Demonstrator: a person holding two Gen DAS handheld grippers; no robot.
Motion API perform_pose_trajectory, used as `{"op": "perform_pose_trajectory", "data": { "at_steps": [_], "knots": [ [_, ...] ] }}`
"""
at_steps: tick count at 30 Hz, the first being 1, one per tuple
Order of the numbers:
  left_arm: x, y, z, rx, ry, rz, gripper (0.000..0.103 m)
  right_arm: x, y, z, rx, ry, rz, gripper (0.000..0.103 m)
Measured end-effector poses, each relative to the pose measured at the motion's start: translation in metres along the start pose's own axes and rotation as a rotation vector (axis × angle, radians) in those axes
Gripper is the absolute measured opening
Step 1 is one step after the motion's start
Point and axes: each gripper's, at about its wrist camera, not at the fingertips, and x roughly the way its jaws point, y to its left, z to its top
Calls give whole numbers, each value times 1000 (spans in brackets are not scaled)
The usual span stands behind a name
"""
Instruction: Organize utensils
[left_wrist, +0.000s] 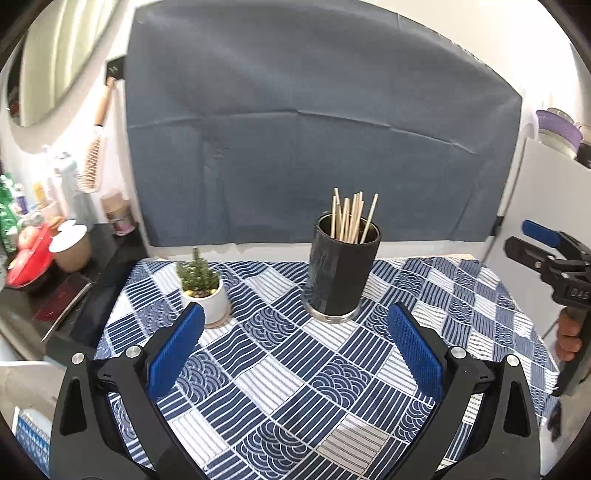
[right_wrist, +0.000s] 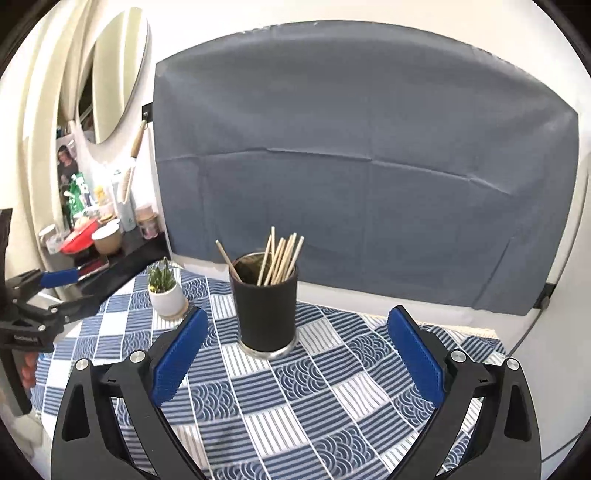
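Left wrist view: right gripper (left_wrist: 532, 243) body reads "DAS", partly cut off

I am looking at a black cylindrical holder (left_wrist: 341, 275) standing upright on the blue-and-white patterned tablecloth (left_wrist: 280, 373), its metal base ring showing at the bottom. A bundle of pale wooden chopsticks (left_wrist: 352, 218) is standing inside it, tips fanning out above the rim, one stick leaning apart from the rest. The holder is sitting toward the back of the tablecloth, near its middle.
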Motion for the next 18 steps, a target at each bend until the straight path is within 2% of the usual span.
{"op": "perform_pose_trajectory", "data": {
  "at_steps": [4,6,11,15,18],
  "knots": [
    [-15,-14,-16,-21,-8,41,97,-14,-7,-17,-5,-2,-9,95],
    [-22,-20,-24,-40,-3,44,97,-22,-10,-27,-5,2,1,95],
    [-39,-35,-36,-66,5,105,97,-45,-13,-50,1,32,28,95],
    [-50,-44,-40,-89,6,108,97,-61,-17,-57,22,49,27,95],
    [-55,-49,-41,-111,21,82,97,-71,-20,-58,46,65,45,95]
  ]
}}
